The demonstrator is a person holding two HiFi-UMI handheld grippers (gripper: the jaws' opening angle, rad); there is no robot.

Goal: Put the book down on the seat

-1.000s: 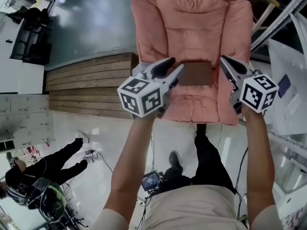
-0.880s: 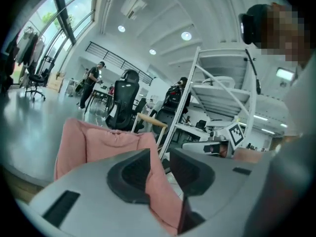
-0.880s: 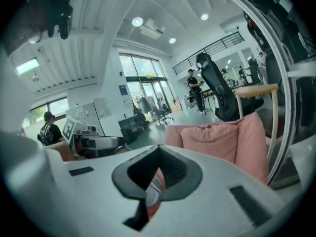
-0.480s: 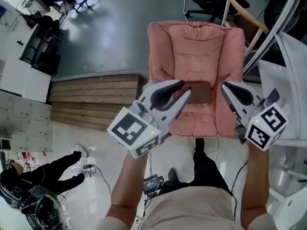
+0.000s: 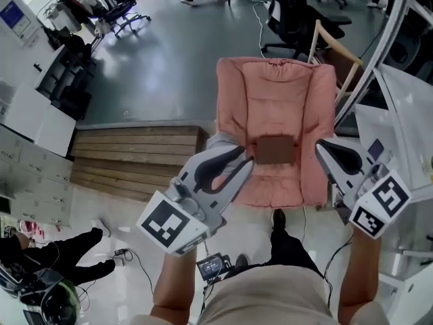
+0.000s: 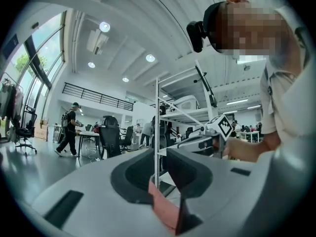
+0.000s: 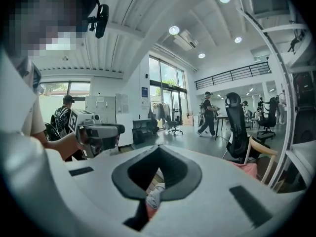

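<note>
A brown book [image 5: 274, 149] lies flat on the seat of the pink cushioned armchair [image 5: 277, 93], free of both grippers. My left gripper [image 5: 249, 162] hangs above the seat's left front, its jaws shut with nothing between them. Off the seat's right side my right gripper [image 5: 323, 146] is shut and empty too. In the left gripper view the shut left gripper [image 6: 159, 154] points level across the room, pink cushion [image 6: 165, 209] showing below it. The right gripper [image 7: 158, 149] also points level, with the chair's pink edge [image 7: 247, 169] at the right.
A wooden plank platform [image 5: 135, 154] lies left of the chair. White shelving with a metal frame [image 5: 406, 127] stands close on the right. Black office chairs [image 5: 291, 19] are behind the armchair. A person [image 5: 40, 256] crouches on the floor at the lower left.
Both grippers have lifted and drawn back from the seat, leaving the book lying there. The left jaws have closed. The chair looks smaller and farther below now.
</note>
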